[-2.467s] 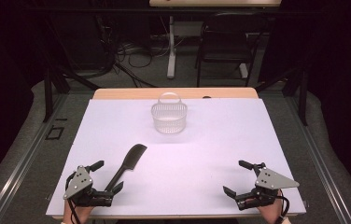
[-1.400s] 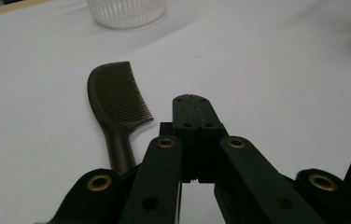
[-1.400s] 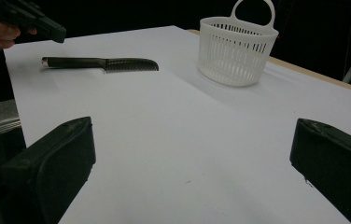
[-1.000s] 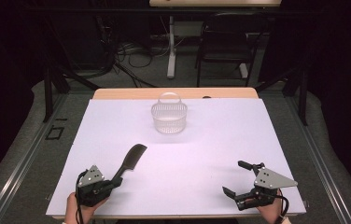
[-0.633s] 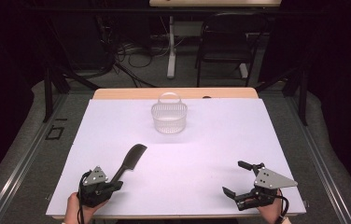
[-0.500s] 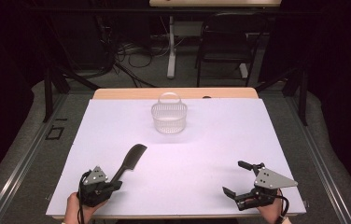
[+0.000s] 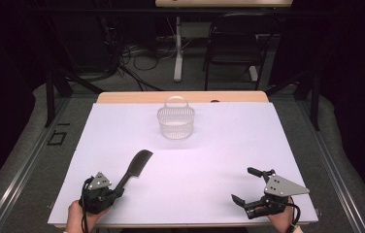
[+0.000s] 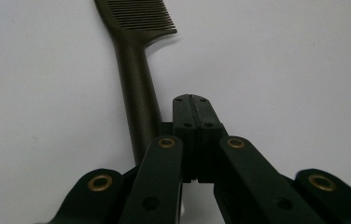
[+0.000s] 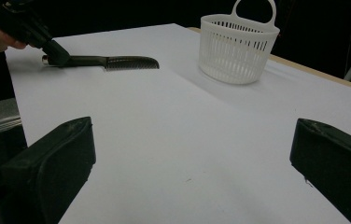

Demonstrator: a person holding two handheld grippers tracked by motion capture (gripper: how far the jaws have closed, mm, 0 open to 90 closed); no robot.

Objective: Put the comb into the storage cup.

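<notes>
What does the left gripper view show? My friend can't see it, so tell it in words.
The left tool has its two black jaws shut together, with a dark comb lying just beside them on the white table. The comb's teeth point away, at the top.

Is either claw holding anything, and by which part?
Nothing is held. The left claw is shut, with the comb handle lying beside it, not between its jaws. The right claw is open and empty.
</notes>
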